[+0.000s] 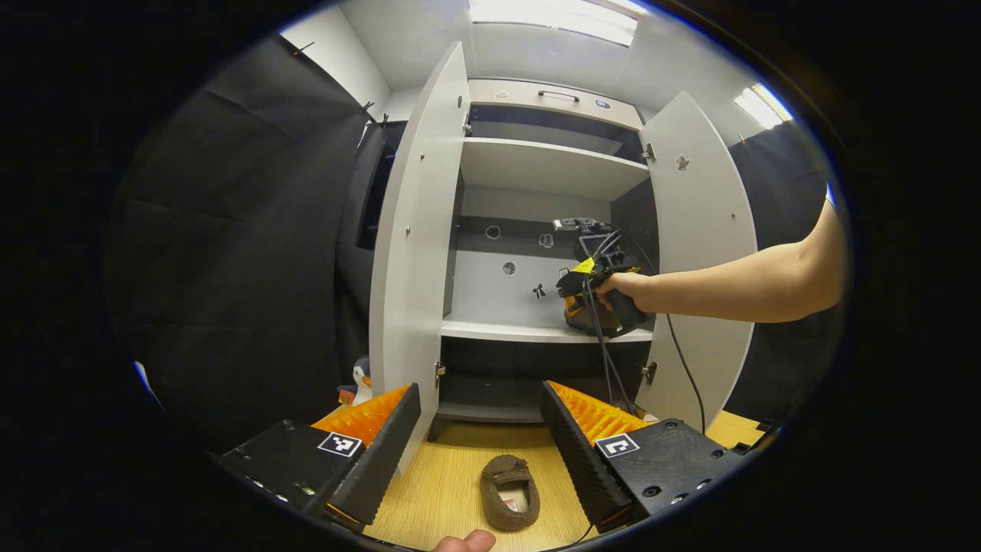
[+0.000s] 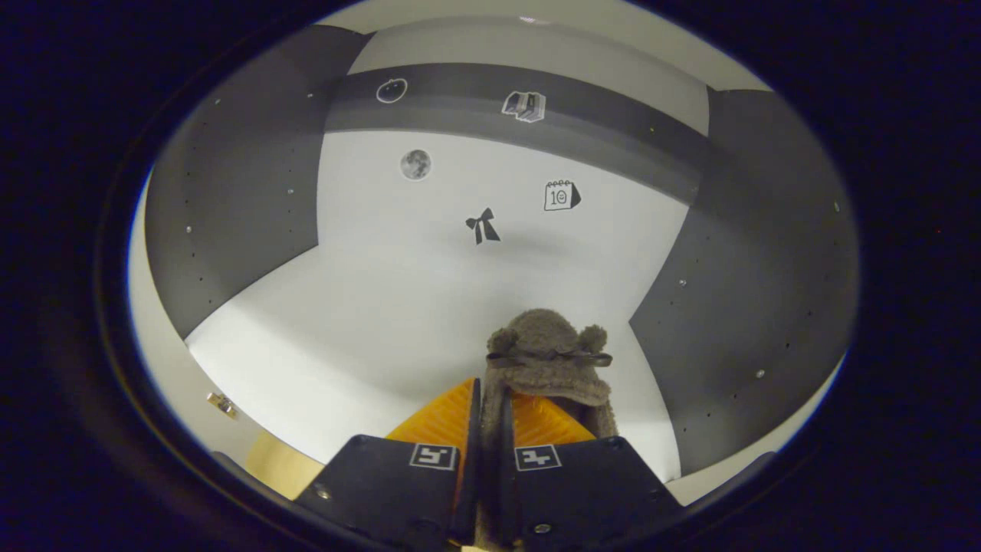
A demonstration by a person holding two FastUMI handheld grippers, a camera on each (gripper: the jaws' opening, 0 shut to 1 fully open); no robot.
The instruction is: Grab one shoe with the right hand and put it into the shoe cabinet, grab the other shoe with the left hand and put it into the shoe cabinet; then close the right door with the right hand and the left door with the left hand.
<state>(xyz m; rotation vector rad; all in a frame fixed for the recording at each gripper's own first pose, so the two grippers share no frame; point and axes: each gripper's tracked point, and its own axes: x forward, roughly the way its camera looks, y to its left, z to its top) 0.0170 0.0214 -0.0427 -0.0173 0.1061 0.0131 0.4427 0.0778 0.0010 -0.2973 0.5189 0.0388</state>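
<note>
Gripping one brown shoe (image 2: 549, 360), your right tongs (image 2: 486, 429) are clamped on its heel inside the shoe cabinet (image 1: 536, 165), over the mid shelf (image 2: 345, 330). Left tongs (image 1: 481, 429) gape wide; 2nd shoe (image 1: 510, 491) lies on the floor at 6 o'clock, both doors (image 1: 418, 230) open.

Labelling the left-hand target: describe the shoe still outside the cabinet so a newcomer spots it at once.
Start at the tall white cabinet with both doors open. On the wooden floor just in front of it lies a shoe, seen between the open left tongs. It is a brown fuzzy slipper lying alone on the floor, while its twin is pinched in the right tongs over the middle shelf.
</note>
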